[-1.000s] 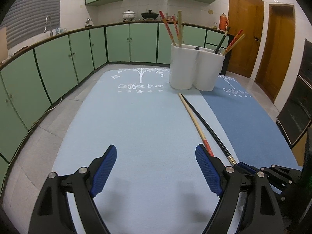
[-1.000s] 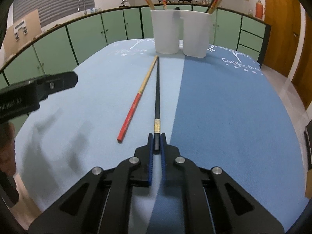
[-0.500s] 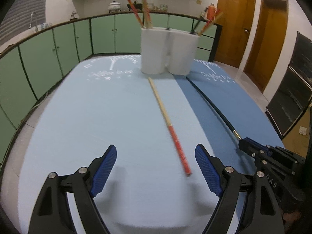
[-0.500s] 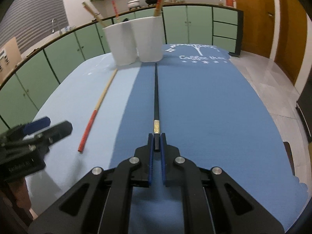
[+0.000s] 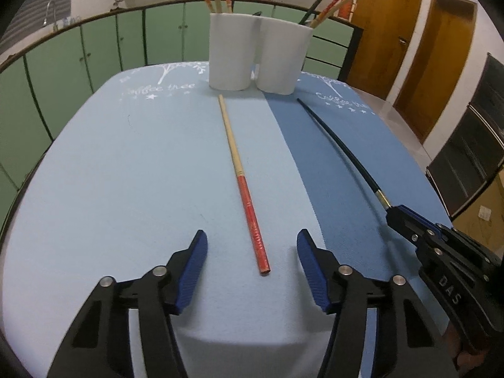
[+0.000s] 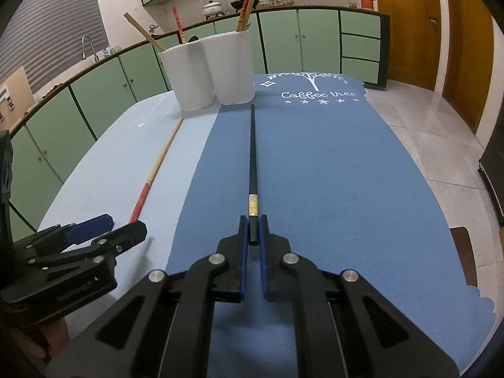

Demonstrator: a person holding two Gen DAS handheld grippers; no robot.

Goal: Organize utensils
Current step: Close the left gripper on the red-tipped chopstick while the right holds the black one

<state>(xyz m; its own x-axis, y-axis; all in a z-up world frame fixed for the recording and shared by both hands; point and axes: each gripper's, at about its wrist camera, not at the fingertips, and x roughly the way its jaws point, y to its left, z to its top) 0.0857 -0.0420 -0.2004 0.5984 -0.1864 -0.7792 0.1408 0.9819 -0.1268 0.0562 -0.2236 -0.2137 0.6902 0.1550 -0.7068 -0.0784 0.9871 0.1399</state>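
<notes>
1. While the left hand-held gripper [image 5: 252, 253] hovered low over the near edge of the bench [image 5: 94, 189], its blue pads stood wide apart with the red end of the bamboo chopstick [image 5: 242, 179] lying between them, touched by neither.
2. The right hand-held gripper [image 6: 253, 234] was clamped on the butt end of the black chopstick [image 6: 252, 157], which pointed straight ahead toward the white holder [image 6: 214, 69].
3. The bamboo chopstick lay flat on the light blue mat [image 5: 126, 173], its pale tip just short of the holder's left cup.
4. The black chopstick ran over the dark blue mat [image 6: 330, 173], its tip near the holder's right cup; whether the tip touched the mat I could not tell.
5. The 2 chopsticks were well apart, with the seam between the 2 mats running between them.
6. Both mats lay bare to the sides of the chopsticks, leaving open room on the left of the bamboo one and the right of the black one.
7. The holder stood at the far end of the bench, its 2 joined cups each holding several upright chopsticks.
8. Beyond the bench ran green cabinets [image 6: 110, 88], and wooden doors [image 5: 409, 41] stood to the right.
</notes>
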